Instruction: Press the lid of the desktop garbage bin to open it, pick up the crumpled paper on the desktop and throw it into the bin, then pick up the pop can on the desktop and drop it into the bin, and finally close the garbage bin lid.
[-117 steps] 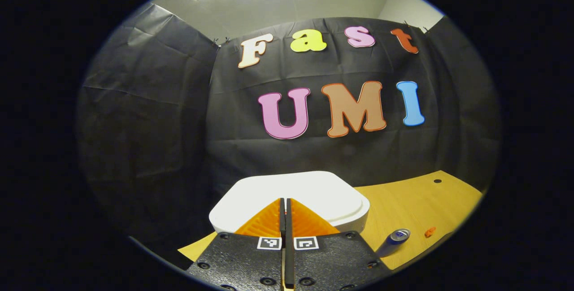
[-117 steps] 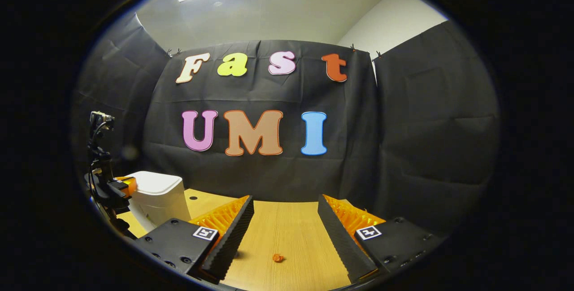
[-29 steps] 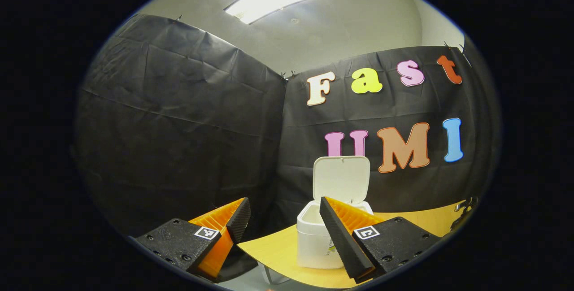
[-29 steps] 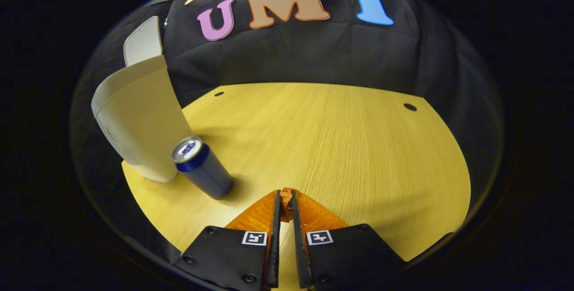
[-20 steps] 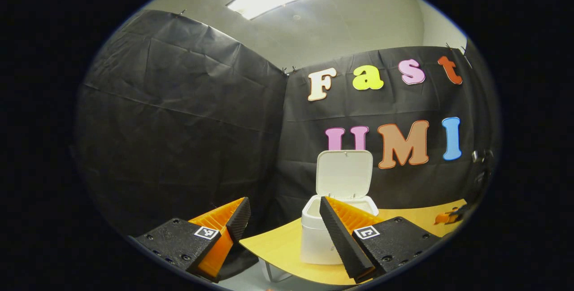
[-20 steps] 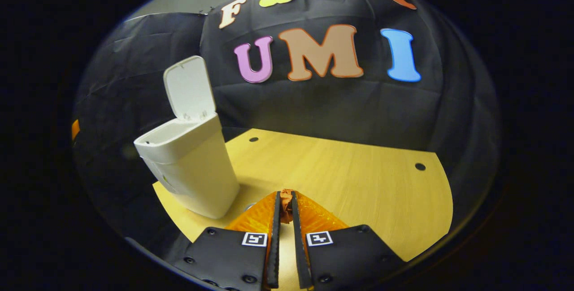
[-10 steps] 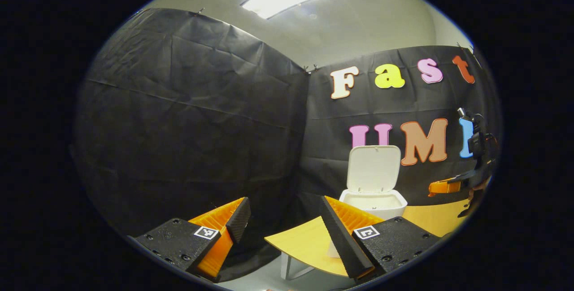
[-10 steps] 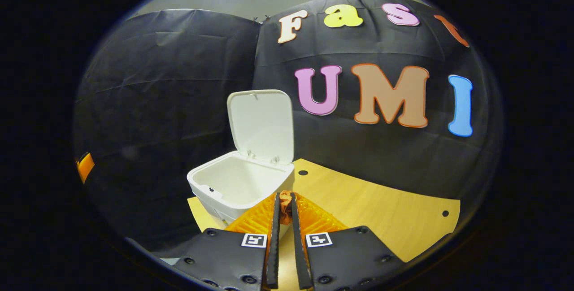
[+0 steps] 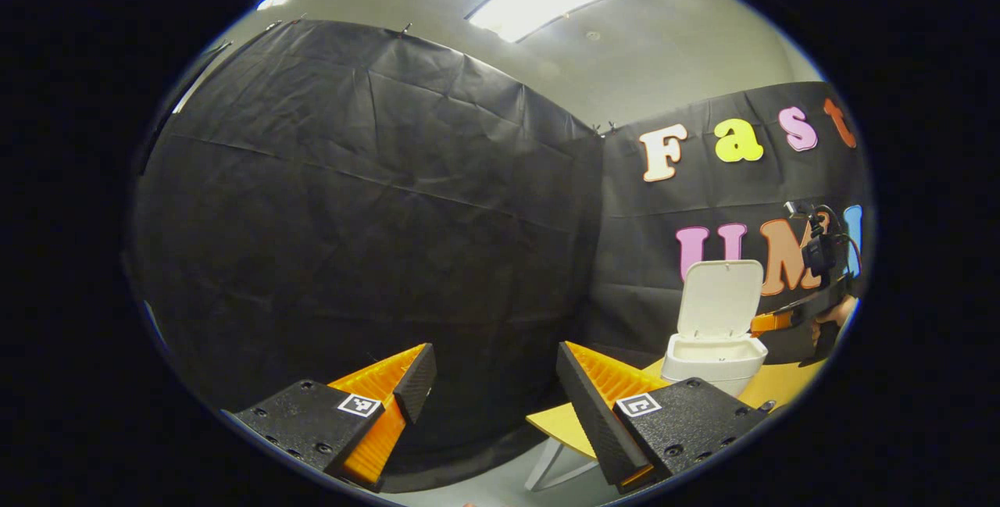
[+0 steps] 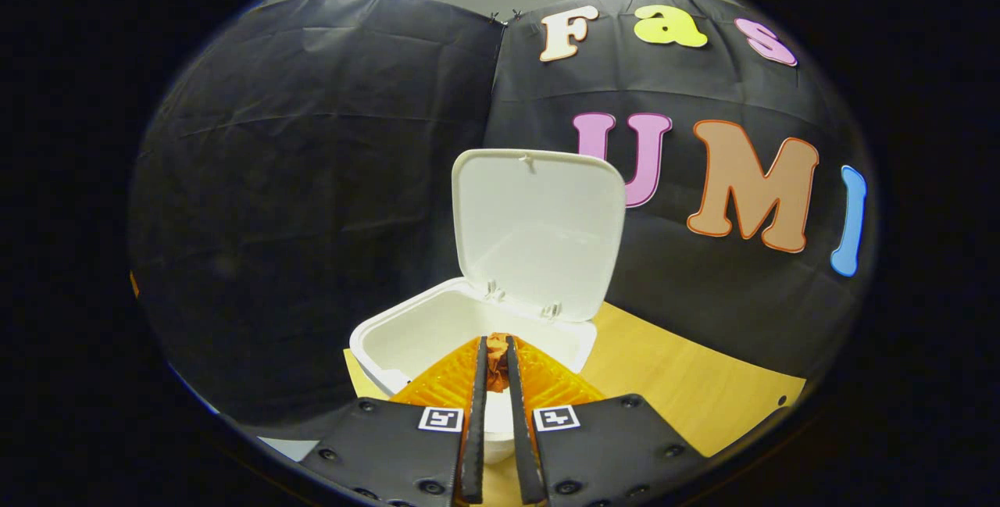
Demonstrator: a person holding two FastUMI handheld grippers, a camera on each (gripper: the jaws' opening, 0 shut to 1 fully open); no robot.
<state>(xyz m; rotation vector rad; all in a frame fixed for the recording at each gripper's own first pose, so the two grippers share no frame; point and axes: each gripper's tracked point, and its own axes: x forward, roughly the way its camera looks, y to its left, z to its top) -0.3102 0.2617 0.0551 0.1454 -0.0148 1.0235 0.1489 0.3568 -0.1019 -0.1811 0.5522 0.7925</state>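
The white desktop bin [image 10: 406,339] stands on the wooden table with its lid [image 10: 539,230] swung upright. My right gripper [image 10: 495,344] hovers over the bin's near rim, shut on a small orange-brown wad of crumpled paper [image 10: 498,362] that pokes out between the fingertips. In the left gripper view the same bin [image 9: 712,356] and raised lid [image 9: 720,296] sit far right, with the right gripper [image 9: 769,323] and the hand [image 9: 837,310] holding it just beyond. My left gripper [image 9: 488,362] is open and holds nothing, off the table's left end.
The wooden tabletop [image 10: 687,390] stretches to the right of the bin, with a small hole near its far edge. Its left corner [image 9: 558,423] and a white table leg [image 9: 547,466] show past my left fingers. Black cloth walls close in behind.
My right gripper has carried the paper up from the tabletop to the open bin. My left gripper has swung left, away from the bin, staying open.
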